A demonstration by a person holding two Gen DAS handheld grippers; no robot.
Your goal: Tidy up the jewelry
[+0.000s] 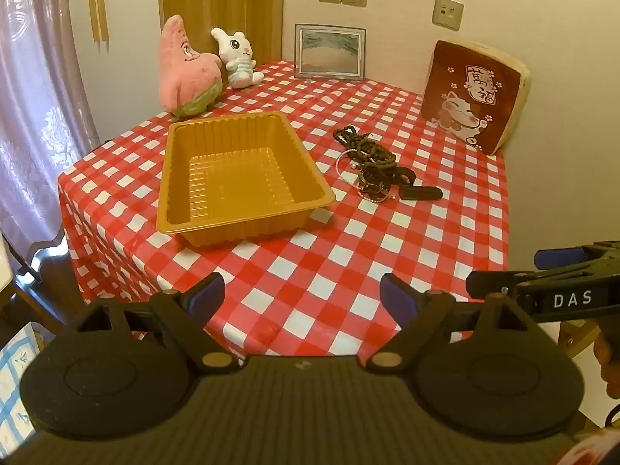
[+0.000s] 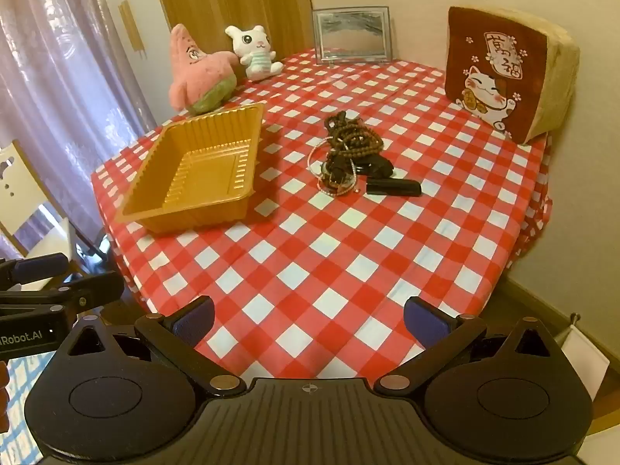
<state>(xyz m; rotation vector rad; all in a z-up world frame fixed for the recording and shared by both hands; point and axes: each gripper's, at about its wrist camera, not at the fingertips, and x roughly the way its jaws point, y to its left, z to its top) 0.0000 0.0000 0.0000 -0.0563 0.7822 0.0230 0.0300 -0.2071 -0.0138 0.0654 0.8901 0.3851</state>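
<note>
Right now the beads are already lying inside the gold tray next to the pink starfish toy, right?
Not quite. The gold tray next to the pink starfish toy holds nothing; the beads lie in a heap on the checked cloth beside it. The left wrist view shows this.

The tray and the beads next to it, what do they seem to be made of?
Tray: probably thin moulded plastic with a glossy gold finish; its walls are ribbed and catch the light. Beads: brown, matte and round, strung in long loops, so they look like wood, though seed or resin is possible.
</note>
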